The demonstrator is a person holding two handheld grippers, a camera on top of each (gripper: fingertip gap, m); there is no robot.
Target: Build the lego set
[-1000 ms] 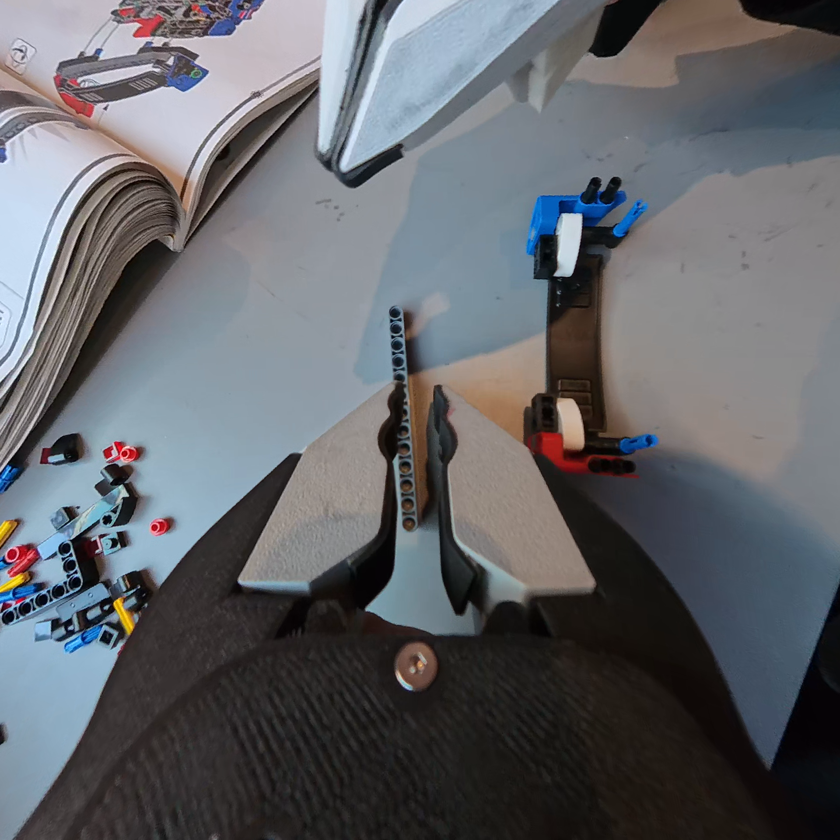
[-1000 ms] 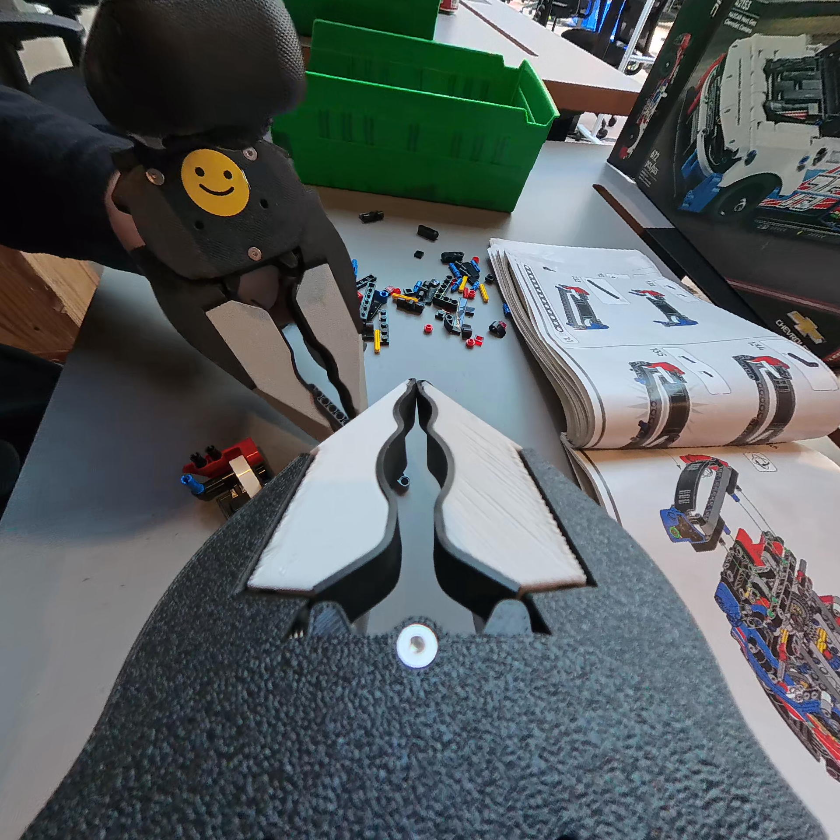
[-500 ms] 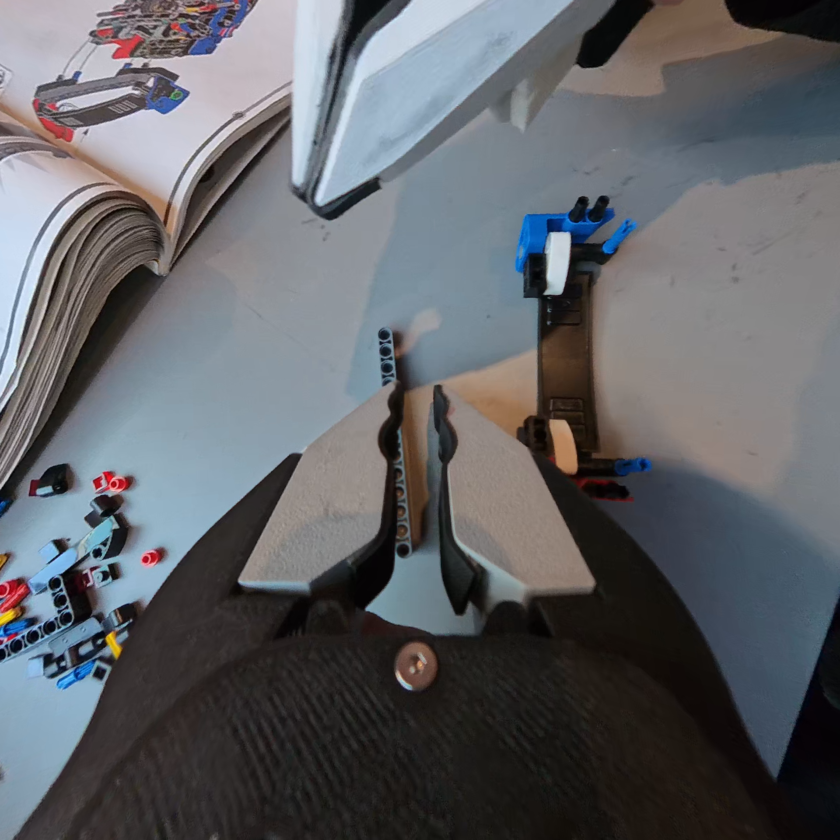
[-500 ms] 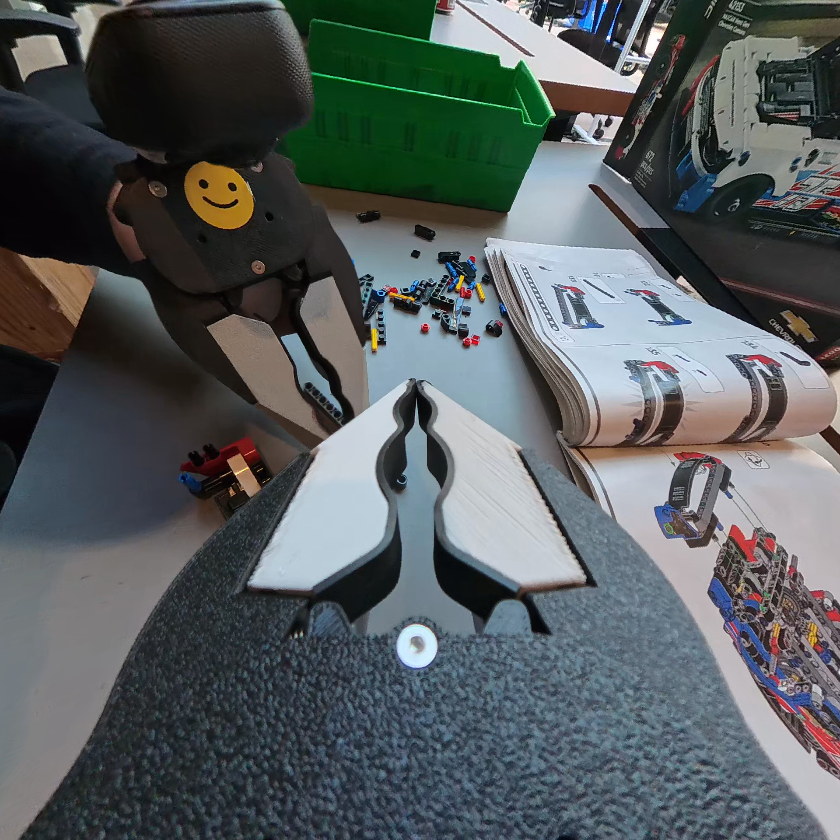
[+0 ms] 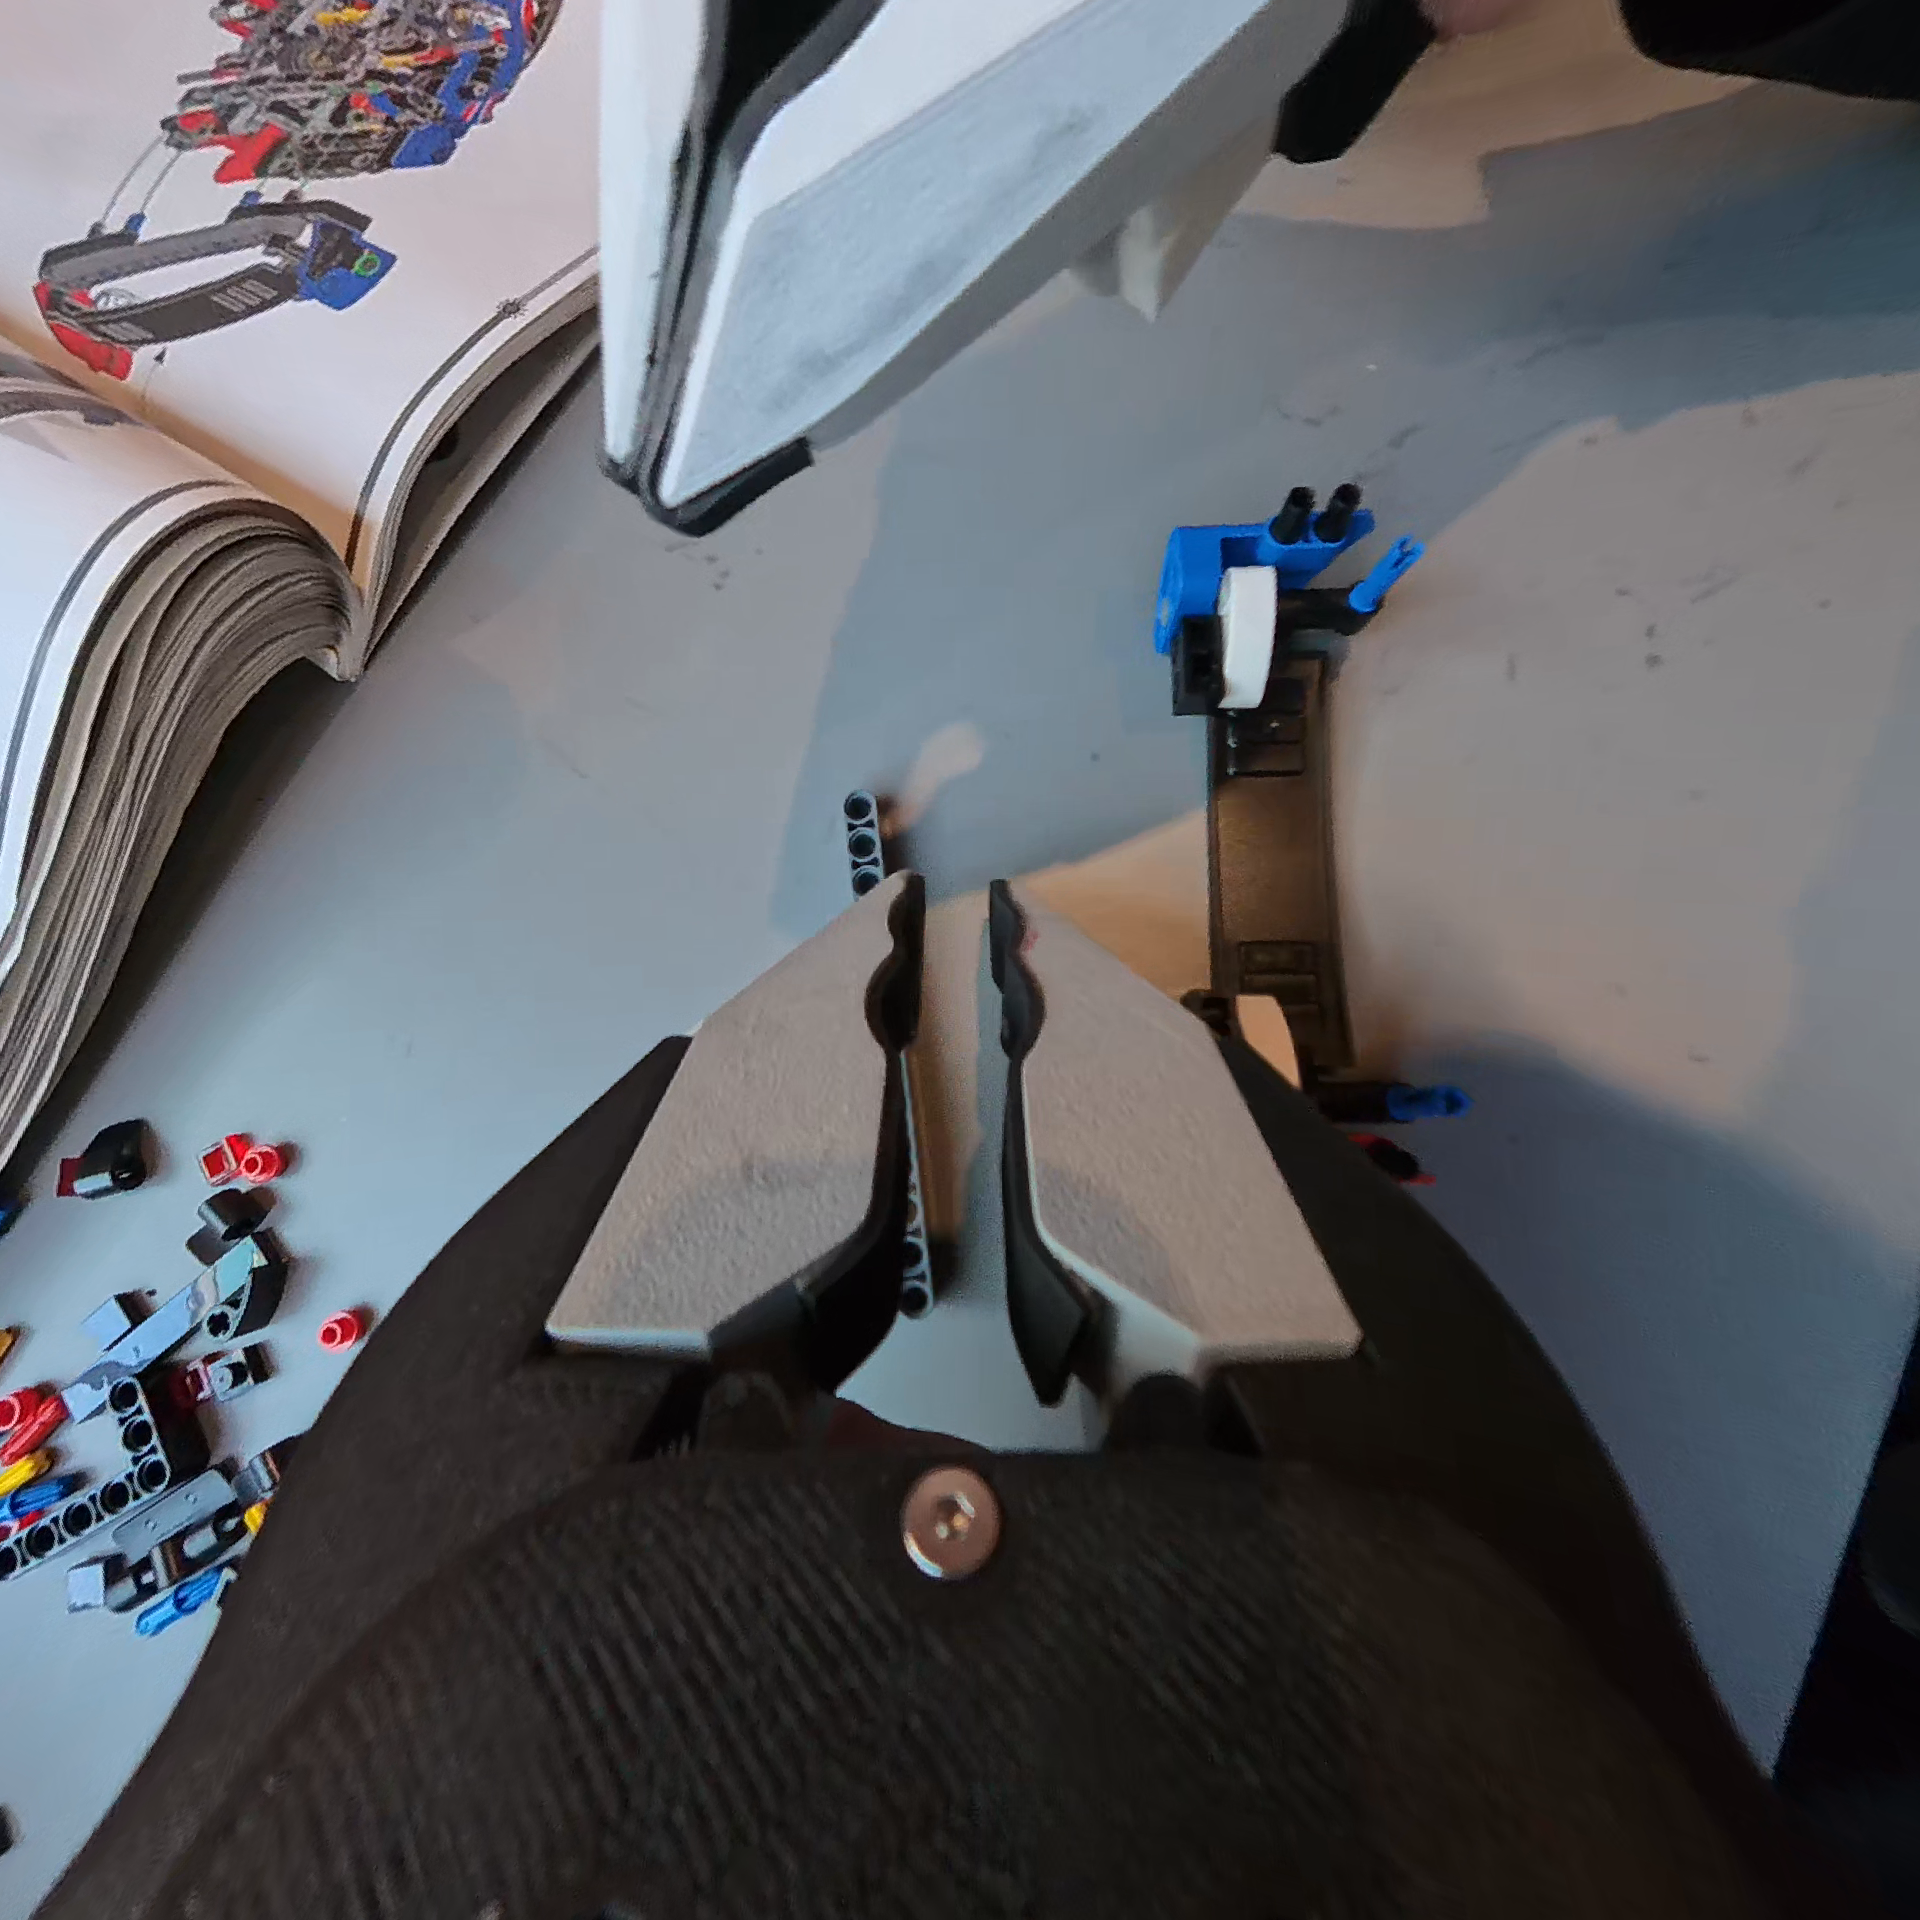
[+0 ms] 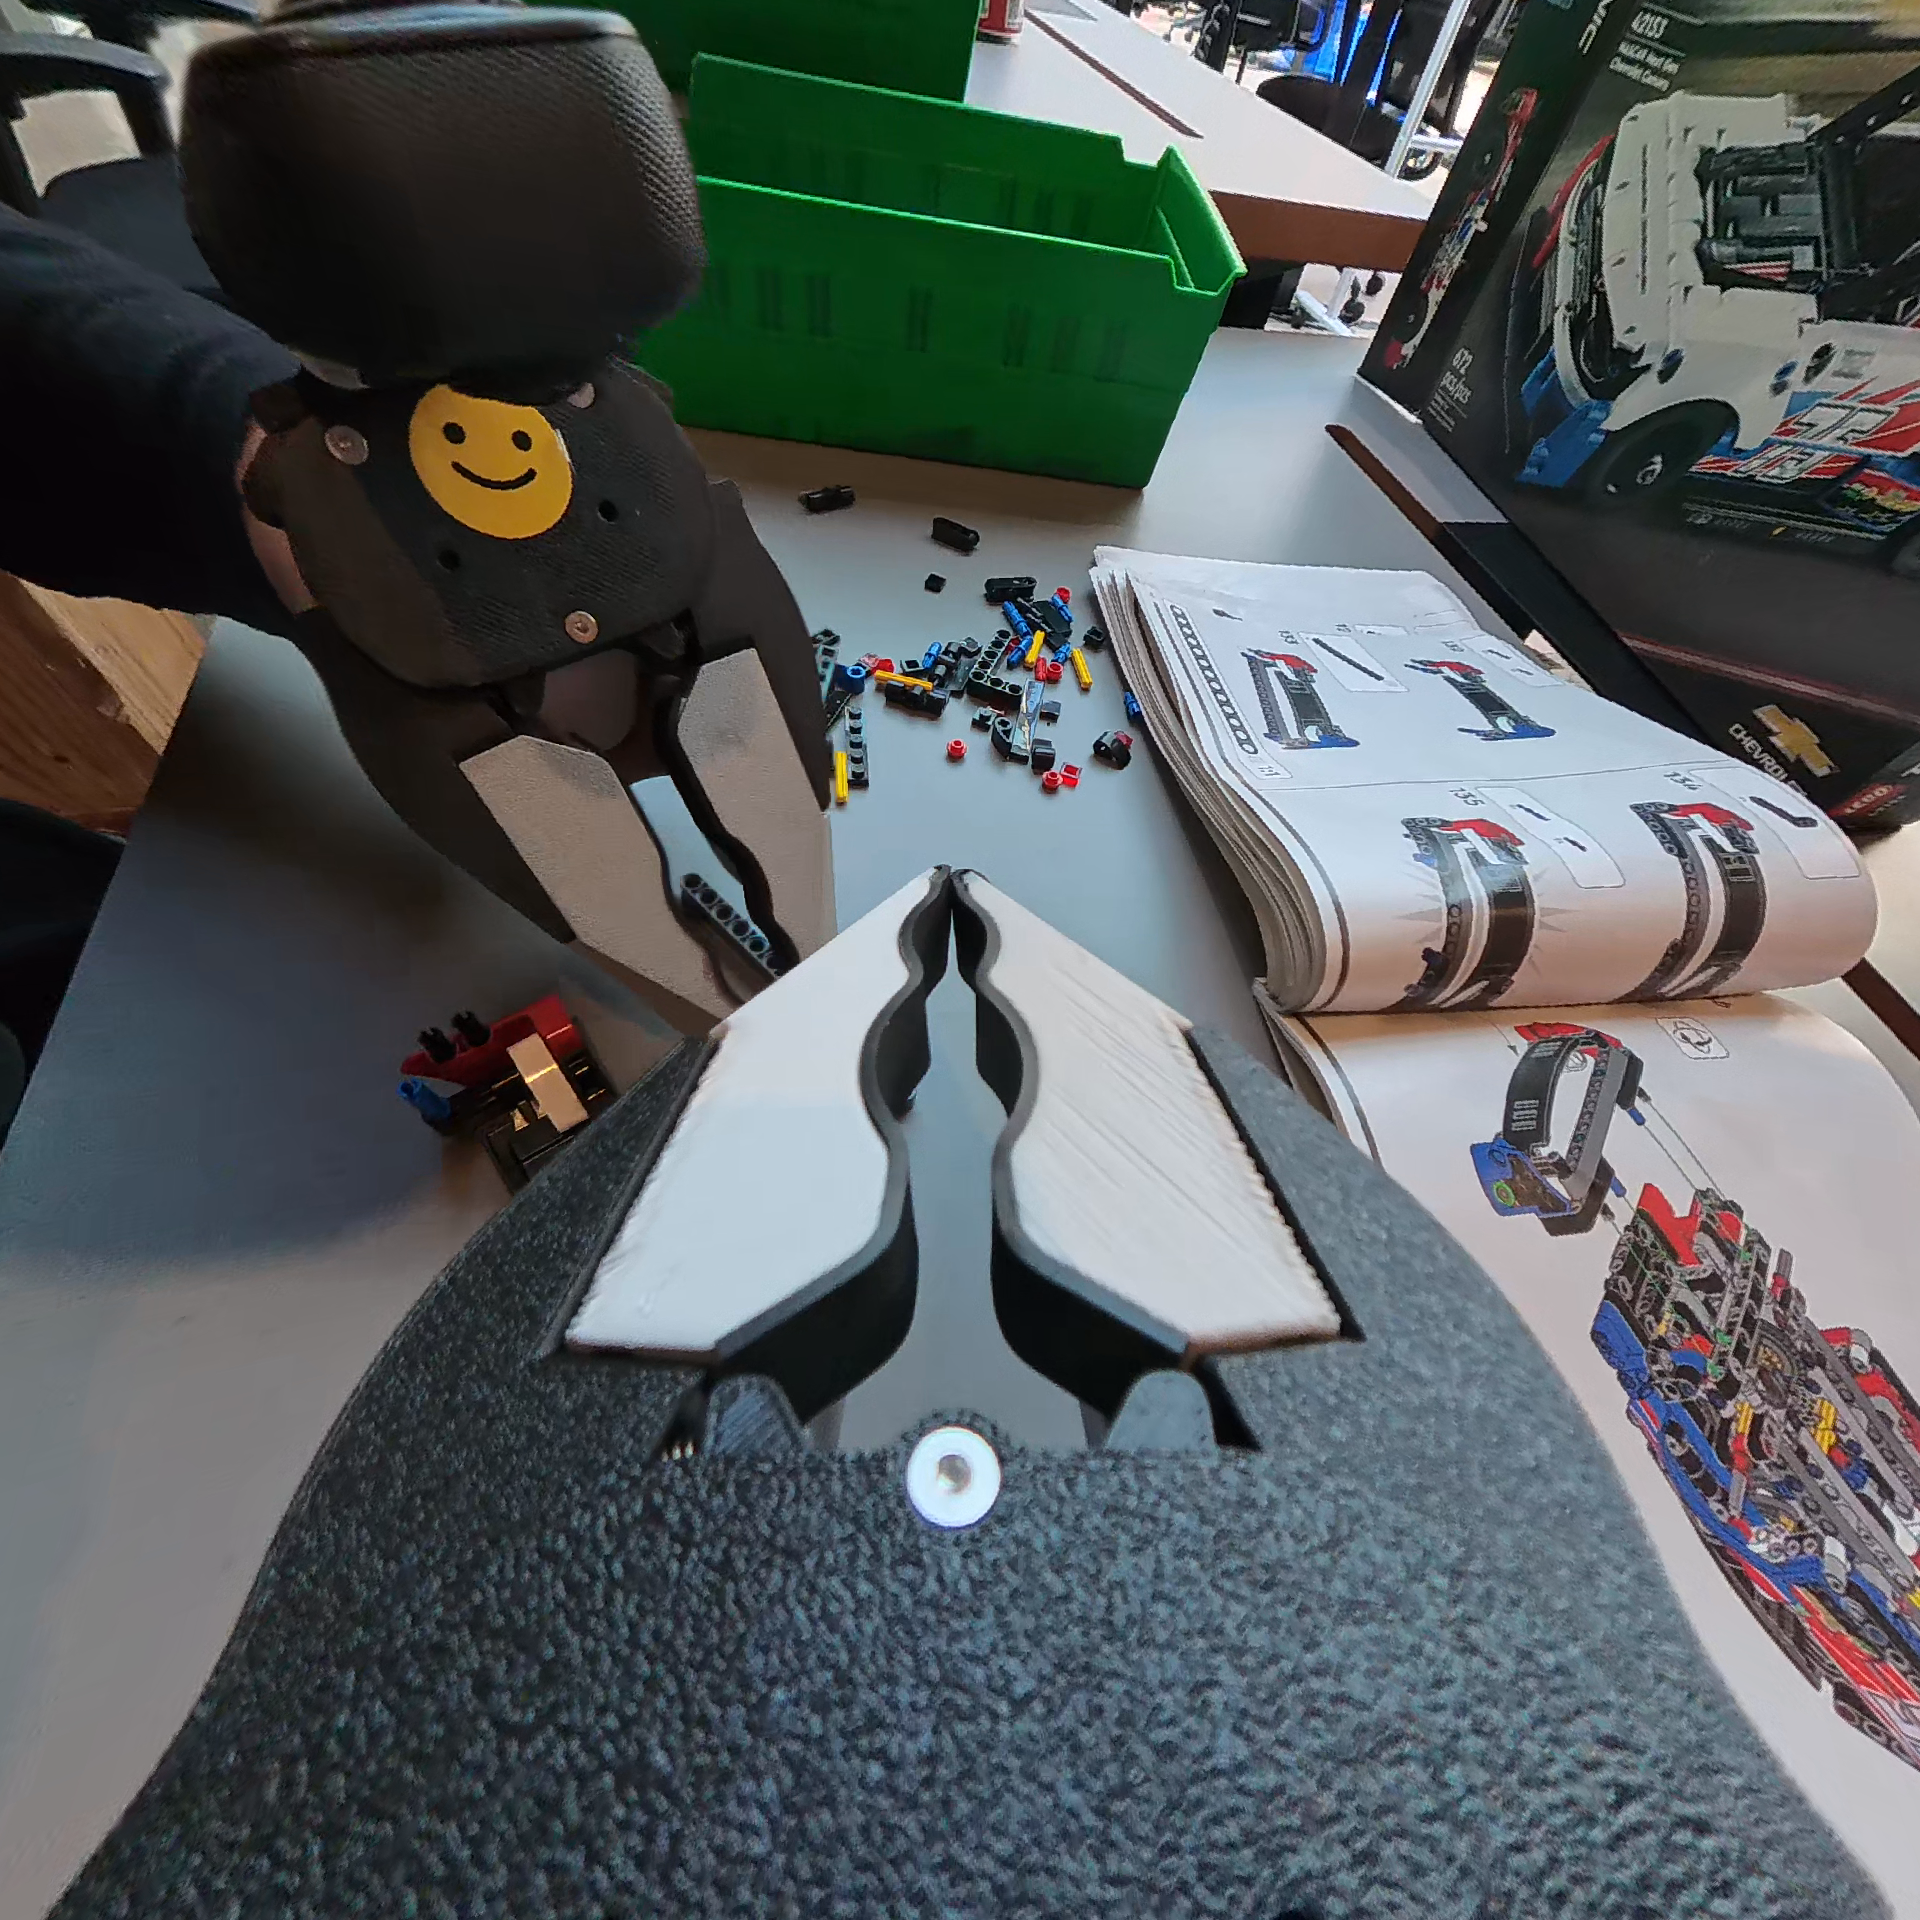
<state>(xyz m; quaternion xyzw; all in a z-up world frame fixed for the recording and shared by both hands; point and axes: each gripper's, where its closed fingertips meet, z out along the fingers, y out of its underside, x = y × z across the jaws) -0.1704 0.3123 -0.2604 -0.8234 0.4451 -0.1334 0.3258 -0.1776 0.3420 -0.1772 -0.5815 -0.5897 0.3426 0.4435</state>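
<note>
Two green bins [image 6: 935, 312] behind grey table [image 6: 260, 1247]

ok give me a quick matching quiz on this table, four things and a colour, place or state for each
Things:
1. bin
2. manual
3. right gripper
4. beam

Colour, place or state:
a. shut
b. inside the left gripper
c. green
d. lying open

Pairs: 1-c, 2-d, 3-a, 4-b
</note>
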